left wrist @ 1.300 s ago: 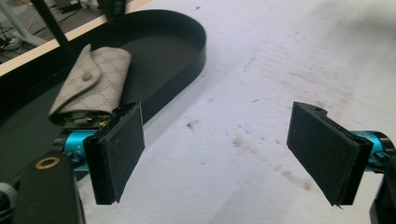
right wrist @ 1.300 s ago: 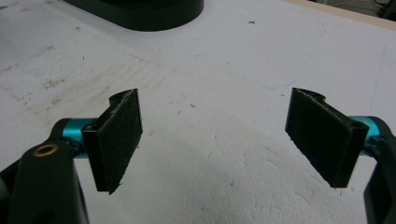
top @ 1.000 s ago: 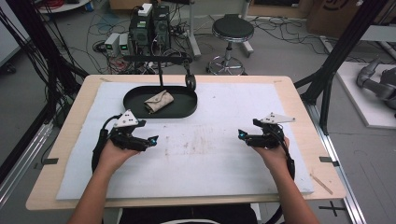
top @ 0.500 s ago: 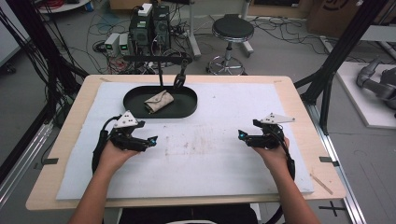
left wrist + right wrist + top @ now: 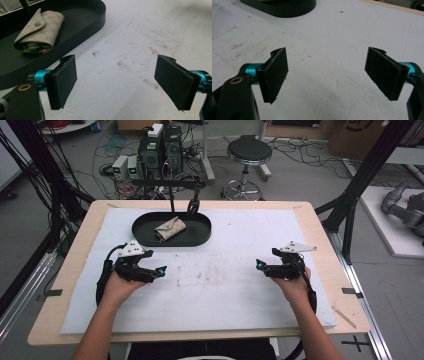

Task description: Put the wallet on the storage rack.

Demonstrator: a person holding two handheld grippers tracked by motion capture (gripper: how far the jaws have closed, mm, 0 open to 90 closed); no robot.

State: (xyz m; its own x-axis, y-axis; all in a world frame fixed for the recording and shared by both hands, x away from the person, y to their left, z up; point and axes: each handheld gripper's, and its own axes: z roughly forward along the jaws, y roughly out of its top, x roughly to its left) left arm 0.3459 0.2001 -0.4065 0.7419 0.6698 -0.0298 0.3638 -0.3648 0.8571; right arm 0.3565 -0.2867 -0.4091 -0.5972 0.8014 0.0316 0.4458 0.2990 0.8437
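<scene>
The left tongs (image 5: pixel 161 269) are held low over the white mat (image 5: pixel 225 285) on the table (image 5: pixel 320 227), left of centre. In the left gripper view the jaws stand wide apart with nothing between them but stained mat. The right tongs (image 5: pixel 258 264) are held over the right part of the mat, well apart from the left ones. In the right gripper view the jaws likewise stand wide apart and grip nothing.

A black oval tray (image 5: pixel 200 237) lies on the mat near the far edge, just beyond the left tongs. Inside it, left of centre, rests a beige patterned pouch (image 5: pixel 169 228) with a snap flap. In the left gripper view the tray (image 5: pixel 82 27) is cut off by the top and left edges, and the pouch (image 5: pixel 47 27) shows small metal parts at its open end; what they are cannot be made out. In the right gripper view the tray's (image 5: pixel 287 8) near wall alone is seen, its contents cut off by the top edge.
</scene>
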